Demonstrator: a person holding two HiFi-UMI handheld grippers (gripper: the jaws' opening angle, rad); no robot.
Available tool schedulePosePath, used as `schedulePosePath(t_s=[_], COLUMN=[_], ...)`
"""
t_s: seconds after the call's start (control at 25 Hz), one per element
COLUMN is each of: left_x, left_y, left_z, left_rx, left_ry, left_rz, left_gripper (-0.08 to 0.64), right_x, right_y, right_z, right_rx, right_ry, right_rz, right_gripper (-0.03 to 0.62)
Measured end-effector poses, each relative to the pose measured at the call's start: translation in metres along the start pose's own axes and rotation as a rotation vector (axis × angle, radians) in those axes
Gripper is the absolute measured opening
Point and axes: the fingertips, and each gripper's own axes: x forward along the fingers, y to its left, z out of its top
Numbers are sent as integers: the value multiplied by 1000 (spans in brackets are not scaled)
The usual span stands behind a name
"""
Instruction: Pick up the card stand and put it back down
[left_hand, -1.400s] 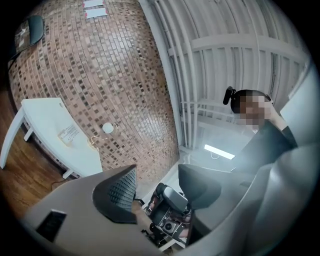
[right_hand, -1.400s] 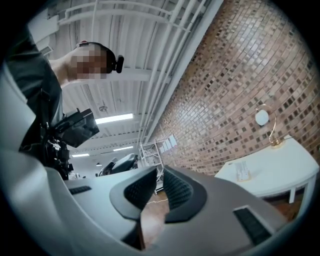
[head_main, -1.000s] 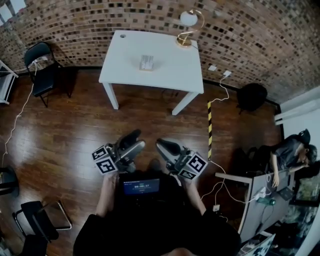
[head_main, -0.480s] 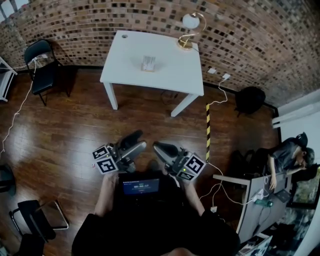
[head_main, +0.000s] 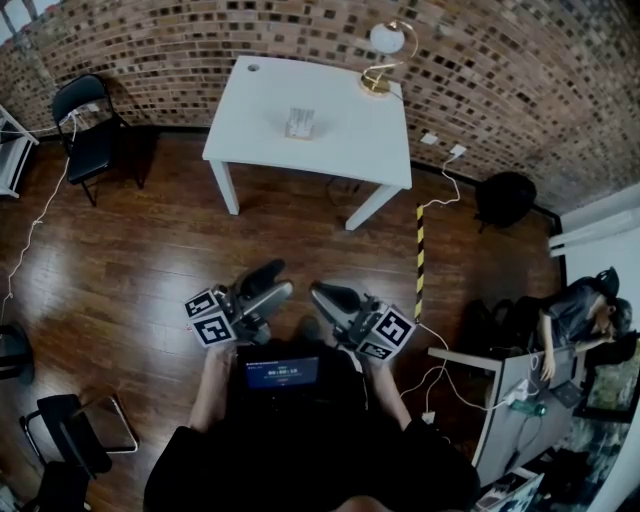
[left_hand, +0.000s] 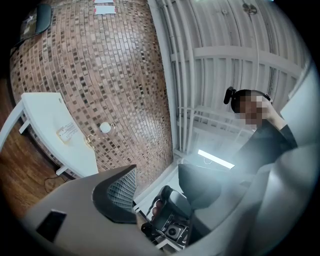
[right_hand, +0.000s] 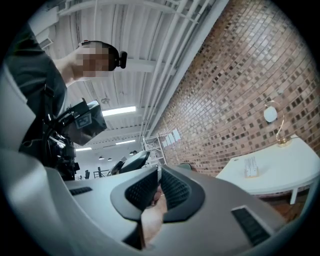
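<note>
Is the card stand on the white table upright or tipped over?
Upright: the card stand sits on its base on the white table, rising straight up.

No text is legible; the lettering on the small screen is too blurred.

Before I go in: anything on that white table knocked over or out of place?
Nothing stands out. The small pale card stand sits upright on the white rectangular table, and the gold arc lamp with white globe stands at its far right corner.

Brick wall, seemingly wooden floor, white table
</note>
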Motion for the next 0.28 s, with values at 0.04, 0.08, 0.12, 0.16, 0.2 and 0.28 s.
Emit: schedulePosePath(t_s=[0.04,0.08,0.12,0.16,0.2,0.28], left_x=[1,2,3,4,4,6], left_y=[0,0,0,0,0,0], left_z=[-1,-1,-2,-2,-2,-2], left_rx=[0,0,0,0,1,3], left_ry=[1,3,5,6,7,9], left_rz=[0,1,1,1,1,2], left_gripper=[255,255,255,255,255,255], right_x=[-1,-1,-2,-3,-3,-4], right_y=[0,0,0,1,1,0], right_z=[0,0,-1,-1,-1,-2], right_rx=[2,5,8,10,10,11], right_ry=[2,5,10,14,17,22], right_rz=[1,4,7,11,13,17], right_gripper=[38,38,38,38,38,38])
